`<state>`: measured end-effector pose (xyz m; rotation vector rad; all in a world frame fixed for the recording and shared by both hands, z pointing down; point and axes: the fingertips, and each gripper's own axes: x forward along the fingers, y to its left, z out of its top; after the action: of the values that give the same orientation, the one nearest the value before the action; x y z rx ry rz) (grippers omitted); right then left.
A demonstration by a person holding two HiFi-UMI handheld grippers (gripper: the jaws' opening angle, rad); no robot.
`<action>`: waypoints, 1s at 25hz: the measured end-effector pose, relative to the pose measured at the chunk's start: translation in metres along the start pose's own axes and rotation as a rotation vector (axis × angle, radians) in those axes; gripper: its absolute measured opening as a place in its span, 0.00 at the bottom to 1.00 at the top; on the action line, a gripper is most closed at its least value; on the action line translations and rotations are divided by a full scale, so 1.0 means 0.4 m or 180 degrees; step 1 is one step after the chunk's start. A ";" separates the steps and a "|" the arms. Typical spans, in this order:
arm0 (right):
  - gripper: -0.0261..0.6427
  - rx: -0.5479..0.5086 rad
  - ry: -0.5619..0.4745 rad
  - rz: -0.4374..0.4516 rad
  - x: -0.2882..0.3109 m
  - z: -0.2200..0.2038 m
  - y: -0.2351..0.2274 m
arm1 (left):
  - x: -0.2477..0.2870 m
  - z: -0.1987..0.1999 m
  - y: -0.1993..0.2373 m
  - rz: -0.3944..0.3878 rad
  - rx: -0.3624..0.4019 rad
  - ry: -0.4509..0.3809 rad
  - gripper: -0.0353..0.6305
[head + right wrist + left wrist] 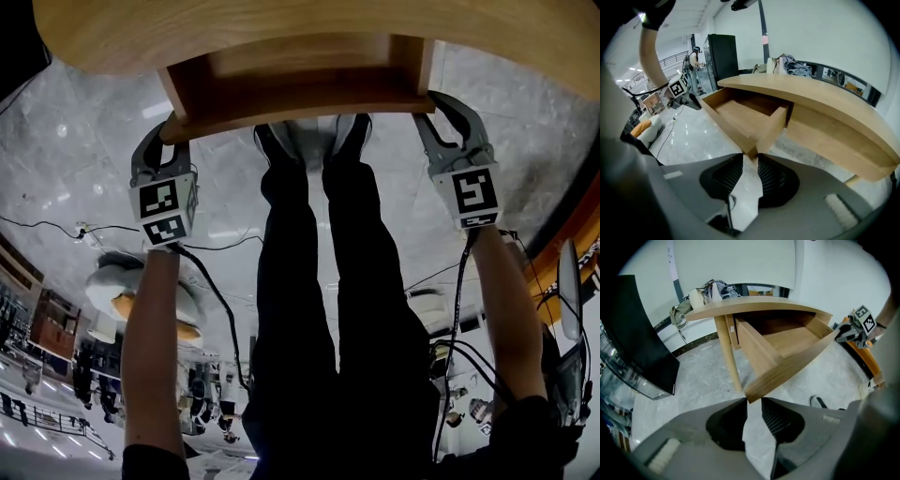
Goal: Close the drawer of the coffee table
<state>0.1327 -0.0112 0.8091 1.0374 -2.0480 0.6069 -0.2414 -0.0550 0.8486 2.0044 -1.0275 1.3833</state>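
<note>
The wooden drawer point(291, 89) stands pulled out from under the curved coffee table top point(281, 28). My left gripper point(162, 131) is at the left corner of the drawer front, my right gripper point(441, 101) at its right corner. In the left gripper view the drawer front point(787, 371) ends in a corner at the mouth of my left gripper point(752, 401); the jaws stand a narrow gap apart and do not press on it. In the right gripper view the drawer corner point(754, 140) dips between the tips of my right gripper point(750, 157), with a slit of floor still showing.
The person's legs and shoes point(309, 141) stand on the marble floor right in front of the drawer. A cable point(56, 230) runs across the floor at the left near a round cushion point(122, 291). A black cabinet point(637, 333) stands beside the table; clothes point(712, 289) lie on its far end.
</note>
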 end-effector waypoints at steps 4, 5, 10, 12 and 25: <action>0.19 0.0171 0.0008 0.0018 -0.006 -0.005 -0.005 | 0.008 -0.003 -0.003 0.0035 -0.0094 -0.0031 0.21; 0.19 0.0206 0.0004 0.0012 -0.007 -0.005 -0.007 | 0.007 -0.001 -0.003 0.0042 -0.0140 -0.0038 0.21; 0.19 0.0534 -0.0065 -0.0021 -0.008 -0.015 -0.012 | 0.005 0.006 -0.003 0.0057 -0.0264 -0.0033 0.21; 0.19 0.0604 -0.0085 -0.0037 -0.009 -0.014 -0.012 | 0.005 0.006 -0.002 0.0054 -0.0269 -0.0027 0.21; 0.18 0.0852 -0.0244 -0.0146 -0.022 0.053 -0.047 | -0.024 0.066 0.030 0.0120 -0.0505 -0.0233 0.21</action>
<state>0.1431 -0.0321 0.7906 1.2754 -2.0402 0.8461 -0.2381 -0.0789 0.8298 1.9404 -1.1746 1.2145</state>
